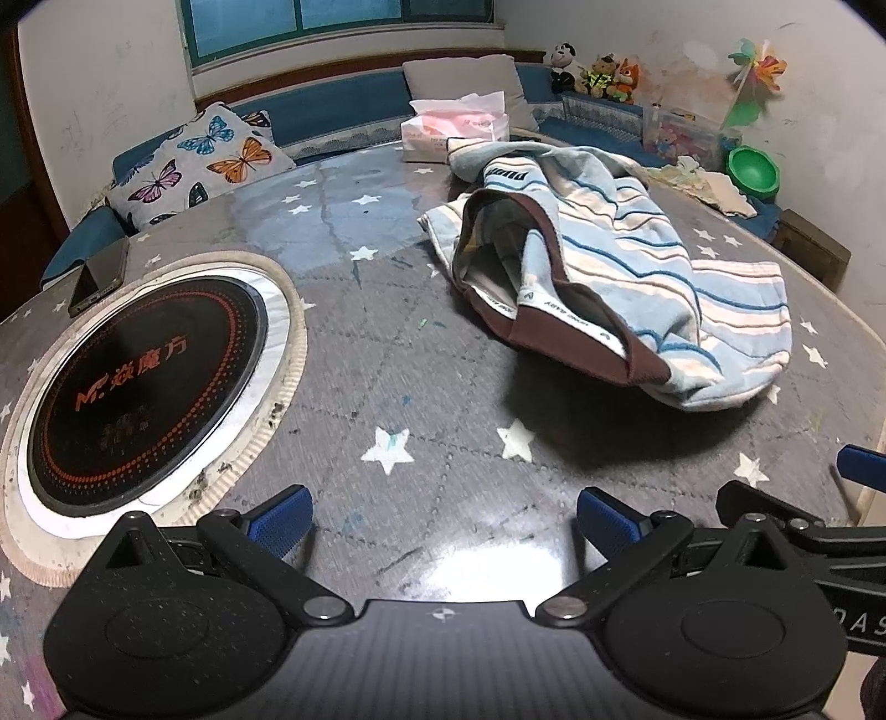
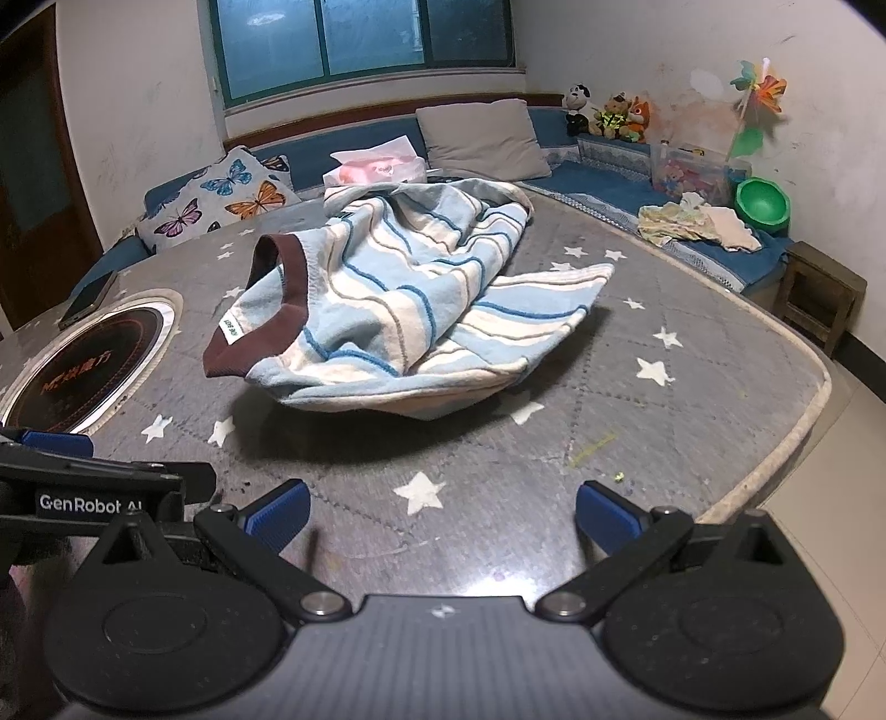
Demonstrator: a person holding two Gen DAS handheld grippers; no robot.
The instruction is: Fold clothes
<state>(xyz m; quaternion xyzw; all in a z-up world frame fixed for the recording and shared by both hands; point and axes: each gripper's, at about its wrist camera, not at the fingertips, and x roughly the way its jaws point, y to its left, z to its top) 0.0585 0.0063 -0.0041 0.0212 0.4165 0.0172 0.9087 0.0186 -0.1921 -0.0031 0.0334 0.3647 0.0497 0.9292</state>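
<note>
On the grey star-patterned table [image 1: 387, 354], beside the inset induction cooktop [image 1: 147, 382], a crumpled blue-striped shirt [image 2: 387, 299] lay untouched, while the left gripper [image 1: 443, 518] and right gripper [image 2: 440, 512] hovered nearby, fingers spread apart, empty.

Dim indoor light, cool bluish cast in both views. Light comes from overhead: bright glare patch on the glossy table [image 1: 387, 343] just ahead of the left gripper [image 1: 440, 523], a weaker sheen just ahead of the right gripper [image 2: 440, 515]. Window [image 2: 365, 39] far ahead is dark teal and gives no daylight. Striped shirt [image 2: 398, 299] throws a soft dark shadow on the table toward the gripper side. Strong fisheye bend: table rim and walls curve, black vignette in the top corners. Centre fairly sharp; far toys and the pinwheel [image 2: 756, 88] are soft, grainy. Gripper fingers [image 1: 279, 520] in focus.
</note>
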